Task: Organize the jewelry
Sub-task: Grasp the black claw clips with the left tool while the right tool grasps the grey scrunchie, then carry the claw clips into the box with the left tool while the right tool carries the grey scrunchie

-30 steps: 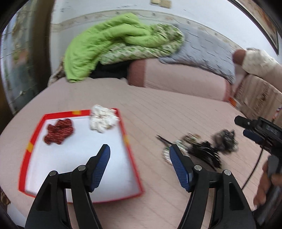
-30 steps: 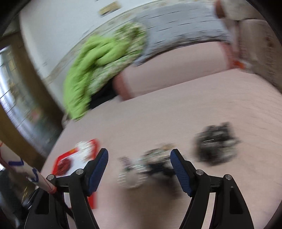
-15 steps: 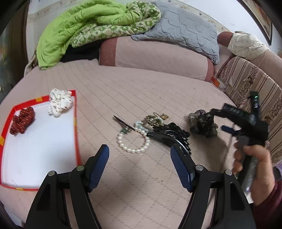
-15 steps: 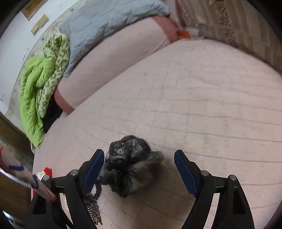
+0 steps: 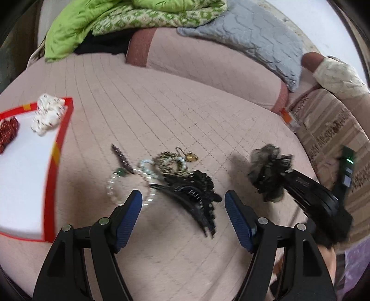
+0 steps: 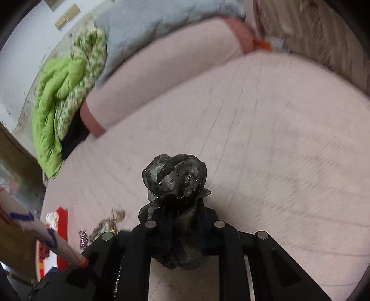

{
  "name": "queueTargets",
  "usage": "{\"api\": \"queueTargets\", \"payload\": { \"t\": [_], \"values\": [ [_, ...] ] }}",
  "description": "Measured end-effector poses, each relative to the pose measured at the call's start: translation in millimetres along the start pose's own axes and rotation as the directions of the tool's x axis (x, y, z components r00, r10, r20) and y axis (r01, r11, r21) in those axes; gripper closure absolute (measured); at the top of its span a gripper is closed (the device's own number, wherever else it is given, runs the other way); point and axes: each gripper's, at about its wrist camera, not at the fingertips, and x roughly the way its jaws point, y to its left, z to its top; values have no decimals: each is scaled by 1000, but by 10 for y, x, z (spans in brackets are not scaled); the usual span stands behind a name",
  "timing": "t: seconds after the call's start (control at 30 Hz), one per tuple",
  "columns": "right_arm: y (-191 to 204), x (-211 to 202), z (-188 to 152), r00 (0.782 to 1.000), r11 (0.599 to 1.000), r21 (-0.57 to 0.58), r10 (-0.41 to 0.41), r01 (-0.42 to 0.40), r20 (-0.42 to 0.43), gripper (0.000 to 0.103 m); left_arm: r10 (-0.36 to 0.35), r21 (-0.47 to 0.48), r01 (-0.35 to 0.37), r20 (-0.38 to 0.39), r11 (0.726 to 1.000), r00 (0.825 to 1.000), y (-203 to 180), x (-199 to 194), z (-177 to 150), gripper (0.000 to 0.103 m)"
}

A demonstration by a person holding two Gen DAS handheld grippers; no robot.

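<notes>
My right gripper (image 6: pixel 182 215) is closing its jaws on a black gauzy scrunchie (image 6: pixel 175 176), which bulges out above the pinched pads. In the left wrist view that scrunchie (image 5: pixel 268 171) hangs at the right gripper's tip, at the right of the pink bed. My left gripper (image 5: pixel 182 196) stands open just above a black claw hair clip (image 5: pixel 192 196). Beside the clip lie a pearl bracelet (image 5: pixel 111 185), a gold chain with a pendant (image 5: pixel 192 157) and a dark beaded pin (image 5: pixel 120 157). At the left, the red-rimmed white tray (image 5: pixel 57 148) holds a white scrunchie (image 5: pixel 47 114) and a red one (image 5: pixel 8 132).
A green quilt (image 5: pixel 92 20), a grey pillow (image 5: pixel 249 34) and a pink bolster (image 5: pixel 208 62) line the far side of the bed. A striped upholstered side (image 5: pixel 335 129) rises at the right. A rolled paper tube (image 6: pixel 39 229) shows at the right wrist view's lower left.
My right gripper came down over the black scrunchie and shut on it. My left gripper swung from over the tray to above the jewelry pile and stays open.
</notes>
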Motion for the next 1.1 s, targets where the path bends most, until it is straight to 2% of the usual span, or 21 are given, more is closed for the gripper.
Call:
{"api": "queueTargets", "payload": {
  "t": [0.2,0.33,0.4,0.43,0.47,0.63,0.8,0.97,1.1],
  "values": [
    [-107,-80,42,999,999,12,32,-32,9,86,120,-71,-119,9,990,993,-208,326,-37,30],
    [-127,-99,48,999,999,1,46,-46,16,85,200,-22,-200,10,979,980,-284,528,-80,30],
    [-112,-85,55,998,999,-5,53,-53,14,85,216,26,-216,7,976,976,-255,602,-121,42],
    [-113,-86,60,998,998,-6,55,-55,14,85,193,59,-193,-5,979,981,-231,644,-155,58],
    [-110,-91,66,998,998,-6,62,-62,16,85,173,75,-172,-14,982,985,-218,660,-177,66],
    [-67,-130,59,995,996,-17,91,-90,30,85,80,182,-84,26,980,996,-137,552,-308,70],
    [82,-233,14,992,991,-79,113,-108,62,85,14,219,-32,85,975,996,-19,295,-373,71],
    [264,-381,-114,985,981,-137,151,-140,80,85,-61,277,12,167,961,984,8,-104,-369,71],
    [466,-524,-277,974,965,-176,209,-192,84,85,-75,318,0,226,948,971,69,-403,-399,71]
  ]
}}
